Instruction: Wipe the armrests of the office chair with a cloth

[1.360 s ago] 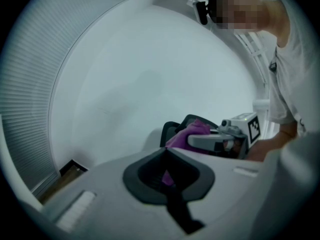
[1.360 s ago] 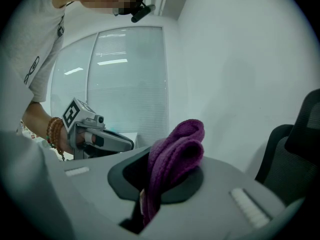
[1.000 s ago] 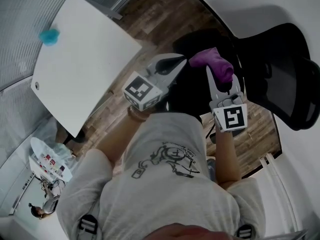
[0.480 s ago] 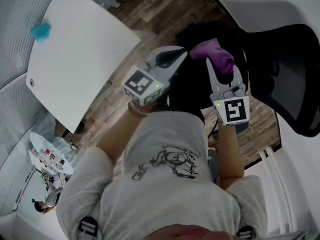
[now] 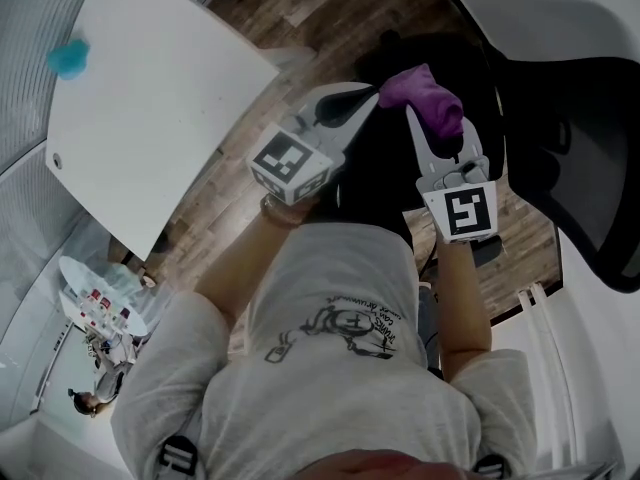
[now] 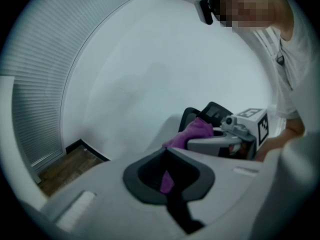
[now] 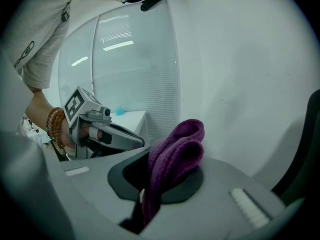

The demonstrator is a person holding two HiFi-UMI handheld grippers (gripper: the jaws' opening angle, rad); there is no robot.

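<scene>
Cloth [image 5: 425,100]: purple, soft, bunched up. Held betw. both grippers in front of the person, over the dark part of the chair. Can't tell if it touches the chair.
R gripper [image 5: 440,133]: jaws squeezed on the fat part of the cloth. In its own view a thick fold pokes up out of the pads & a thin bit hangs down betw. them.
L gripper [image 5: 366,98]: jaws close together, w/ a small purple bit of cloth in the gap betw. the pads. In the head view its tip meets the cloth's pointy end.
Both grippers: side by side, tips near each other, the L one tilted toward the R one.
Chair [image 5: 575,98]: black office chair w/ a mesh back, on the right of the grippers.
Table [image 5: 150,98]: white & flat, on the left, well apart from the chair.
Blue thing [image 5: 68,56]: small, fluffy, sits on the table near its far corner.
Floor [image 5: 330,18]: brown wood, betw. table & chair.
Person: light T-shirt [image 5: 330,338] w/ a drawing on it; bead bracelet [image 7: 54,126] on the left wrist.
</scene>
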